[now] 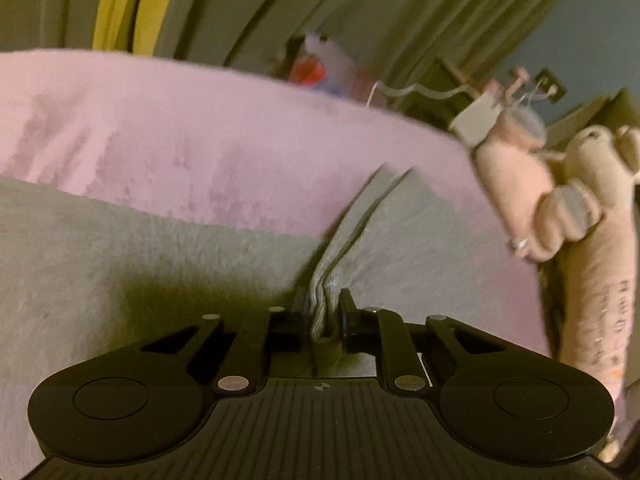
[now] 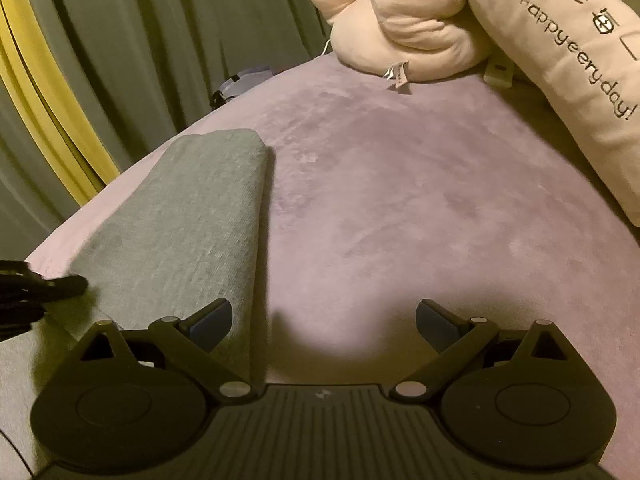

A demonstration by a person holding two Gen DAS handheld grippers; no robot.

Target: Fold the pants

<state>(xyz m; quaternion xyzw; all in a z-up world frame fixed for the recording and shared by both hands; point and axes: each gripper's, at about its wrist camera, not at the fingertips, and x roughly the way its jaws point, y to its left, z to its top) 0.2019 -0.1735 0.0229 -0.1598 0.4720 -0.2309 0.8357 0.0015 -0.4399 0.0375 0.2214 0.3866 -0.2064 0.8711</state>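
Grey pants [image 2: 176, 216] are stretched lengthwise away across the bed [image 2: 400, 200]; a bunched edge is pinched by the left gripper [image 1: 322, 312], while the right gripper [image 2: 324, 320] is held wide open, empty, beside them.

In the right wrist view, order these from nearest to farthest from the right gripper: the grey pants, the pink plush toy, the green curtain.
1. Grey pants: beside the right gripper, its left finger over their edge.
2. Pink plush toy: across the purple blanket, upper right.
3. Green curtain: behind the bed, upper left.
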